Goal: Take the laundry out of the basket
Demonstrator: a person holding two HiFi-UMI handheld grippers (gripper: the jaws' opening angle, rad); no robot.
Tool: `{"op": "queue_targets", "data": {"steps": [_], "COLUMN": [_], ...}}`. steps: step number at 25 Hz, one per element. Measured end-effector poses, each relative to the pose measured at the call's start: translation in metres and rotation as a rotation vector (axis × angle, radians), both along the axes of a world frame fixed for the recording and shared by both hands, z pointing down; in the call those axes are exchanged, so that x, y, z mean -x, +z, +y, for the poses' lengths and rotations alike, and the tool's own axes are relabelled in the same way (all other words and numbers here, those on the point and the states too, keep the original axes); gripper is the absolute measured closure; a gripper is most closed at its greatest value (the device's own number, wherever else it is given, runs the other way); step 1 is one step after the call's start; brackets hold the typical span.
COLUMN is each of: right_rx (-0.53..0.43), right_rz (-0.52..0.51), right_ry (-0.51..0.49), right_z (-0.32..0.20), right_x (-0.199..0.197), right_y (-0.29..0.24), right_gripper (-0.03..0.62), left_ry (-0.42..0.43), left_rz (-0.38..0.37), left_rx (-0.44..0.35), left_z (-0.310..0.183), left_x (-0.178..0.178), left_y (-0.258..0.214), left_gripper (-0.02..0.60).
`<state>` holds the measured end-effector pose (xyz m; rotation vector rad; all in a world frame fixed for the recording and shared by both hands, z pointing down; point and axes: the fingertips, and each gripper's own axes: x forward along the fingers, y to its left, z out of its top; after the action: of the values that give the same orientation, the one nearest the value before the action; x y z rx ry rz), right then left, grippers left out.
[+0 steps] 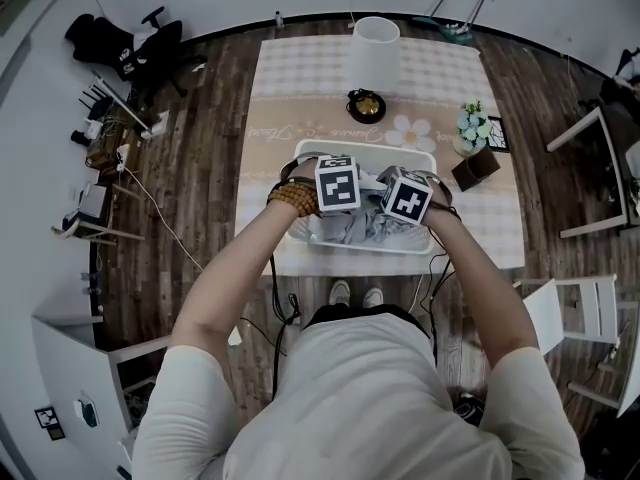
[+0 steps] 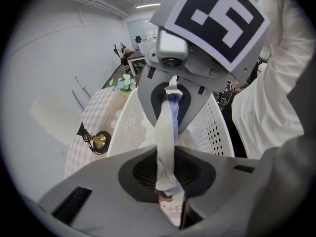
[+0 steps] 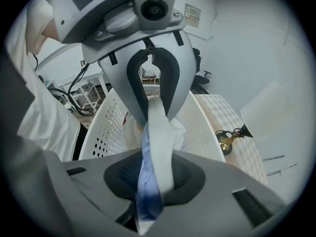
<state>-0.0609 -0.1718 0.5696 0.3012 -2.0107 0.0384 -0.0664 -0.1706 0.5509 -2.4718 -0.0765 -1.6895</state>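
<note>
White basket (image 3: 106, 122), seemingly blue-and-cream laundry (image 3: 159, 154)

head view: high over the person, facing steeply down on table (image 1: 300, 78) and basket (image 1: 365, 145), far off. left gripper view: close, along its jaws, facing the right gripper (image 2: 170, 102). right gripper view: likewise, facing the left gripper (image 3: 155, 107). all share the basket.

The near middle of the table (image 1: 300, 78) is being filled by the basket (image 1: 400, 149), and its opening is being crossed by a stretched cloth (image 2: 165, 132). At 12 o'clock the way is being barred by a lamp (image 1: 375, 43) and a brass object (image 1: 366, 106), and at 2 o'clock by flowers (image 1: 472, 126) and a box (image 1: 475, 168). Bare tabletop is being left free at 10 o'clock.
</note>
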Motion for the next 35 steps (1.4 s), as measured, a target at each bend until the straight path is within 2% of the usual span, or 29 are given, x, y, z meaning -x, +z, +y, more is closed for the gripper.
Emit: {"op": "queue_targets", "data": {"steps": [5, 8, 11, 19, 21, 23, 24, 27, 35], "right_rx": [-0.001, -0.001, -0.008, -0.058, -0.080, -0.103, -0.115, -0.152, -0.260], "right_rz": [-0.011, -0.019, -0.029, -0.002, 0.004, 0.006, 0.005, 0.006, 0.037], "right_ry": [0.001, -0.003, -0.008, -0.029, -0.031, -0.030, -0.028, -0.023, -0.007], "right_z": [0.000, -0.003, -0.005, -0.016, -0.020, -0.025, -0.028, -0.035, -0.044], "right_x": [0.000, -0.001, -0.001, -0.012, -0.015, -0.018, -0.019, -0.024, -0.041], "right_y": [-0.008, -0.016, -0.028, -0.067, -0.079, -0.094, -0.103, -0.129, -0.192], "right_gripper": [0.487, 0.488, 0.497, 0.507, 0.507, 0.508, 0.508, 0.510, 0.511], "left_ry": [-0.007, -0.014, -0.011, 0.004, 0.009, 0.005, 0.003, 0.006, 0.007], "left_rz": [0.007, 0.011, 0.019, 0.026, 0.022, 0.012, 0.014, 0.033, 0.053], "left_rx": [-0.007, -0.045, -0.024, -0.041, -0.075, -0.158, -0.173, -0.139, -0.213], "left_z": [-0.001, -0.010, -0.008, -0.017, -0.023, -0.039, -0.043, -0.041, -0.050], "left_x": [-0.001, -0.001, -0.003, -0.012, -0.014, -0.015, -0.017, -0.024, -0.039], "left_y": [-0.007, -0.018, -0.028, -0.067, -0.081, -0.101, -0.109, -0.127, -0.193], "left_gripper": [0.502, 0.503, 0.504, 0.505, 0.505, 0.505, 0.505, 0.505, 0.505]}}
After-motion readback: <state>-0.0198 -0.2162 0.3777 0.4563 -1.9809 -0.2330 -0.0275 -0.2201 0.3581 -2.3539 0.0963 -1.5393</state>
